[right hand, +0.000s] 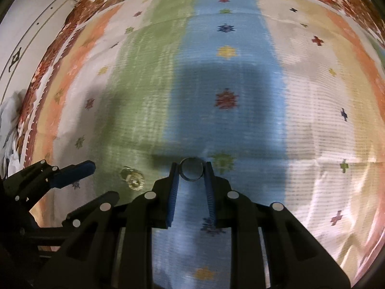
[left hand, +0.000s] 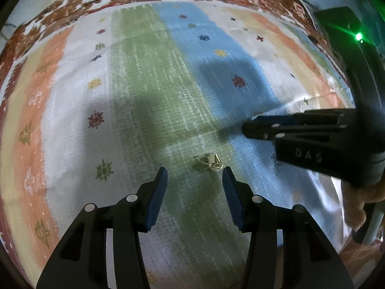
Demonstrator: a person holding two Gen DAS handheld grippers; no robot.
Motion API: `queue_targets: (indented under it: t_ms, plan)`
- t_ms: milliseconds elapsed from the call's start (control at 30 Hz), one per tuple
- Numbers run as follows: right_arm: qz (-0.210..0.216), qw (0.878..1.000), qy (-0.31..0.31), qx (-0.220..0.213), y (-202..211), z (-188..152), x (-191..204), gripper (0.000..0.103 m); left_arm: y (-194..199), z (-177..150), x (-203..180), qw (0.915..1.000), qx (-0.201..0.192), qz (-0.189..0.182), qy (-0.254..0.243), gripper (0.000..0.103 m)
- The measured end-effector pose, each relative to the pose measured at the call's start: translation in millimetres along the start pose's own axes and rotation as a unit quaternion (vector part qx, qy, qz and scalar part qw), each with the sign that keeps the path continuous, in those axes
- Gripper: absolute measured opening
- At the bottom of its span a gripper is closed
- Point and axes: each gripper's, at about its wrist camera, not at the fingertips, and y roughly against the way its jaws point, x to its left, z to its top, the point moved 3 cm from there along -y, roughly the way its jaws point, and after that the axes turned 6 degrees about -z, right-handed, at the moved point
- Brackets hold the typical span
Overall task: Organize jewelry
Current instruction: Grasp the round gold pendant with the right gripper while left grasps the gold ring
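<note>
Figure: two hand-held grippers over the striped cloth [right hand: 312,110]. Your right gripper [right hand: 191,168] has its pads closed on a small metal ring [right hand: 191,171], held by its outer rim at the fingertips, just above the cloth's blue stripe. Your left gripper [left hand: 195,175] stands partly open and empty, its tips just short of a small tangle of gold jewelry [left hand: 211,162] lying on the cloth's green stripe. Judge both pieces light, hard and slippery; the ring could roll or pop free. Take the tangle across its bulk, pressing down to the cloth.
</note>
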Motion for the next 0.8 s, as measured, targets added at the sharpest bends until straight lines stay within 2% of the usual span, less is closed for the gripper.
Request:
queue_targets:
  t_ms: [267,400,467,600,733,800]
  plan:
    - [-0.004,1.000,-0.006,0.000,-2.7,0.0,-7.6,0.023,-14.2,9.8,-12.8,0.9990,0.023,0.005,-0.038,0.046]
    - [-0.002,1.000,-0.015,0.001,-1.6,2.4,-13.9,0.023,-22.6,10.9,-21.3,0.9975,0.037,0.015,-0.058,0.042]
    - [-0.019,1.000,-0.011,-0.005,2.6,2.7,-22.0,0.023,-26.4,11.0,-24.0,0.9963,0.043,0.027,-0.070,0.033]
    - [-0.016,1.000,-0.013,-0.001,0.7,1.0,-27.8,0.023,-27.3,10.7,-21.5,0.9952,0.046,0.047,-0.073,0.016]
    - [-0.027,1.000,-0.005,-0.001,-0.5,-1.5,-26.0,0.023,-26.1,9.5,-20.3,0.9954,0.042,0.048,-0.072,0.014]
    - [-0.030,1.000,0.000,0.000,-0.2,-3.0,-23.7,0.023,-25.7,9.2,-20.6,0.9953,0.040,0.050,-0.072,0.008]
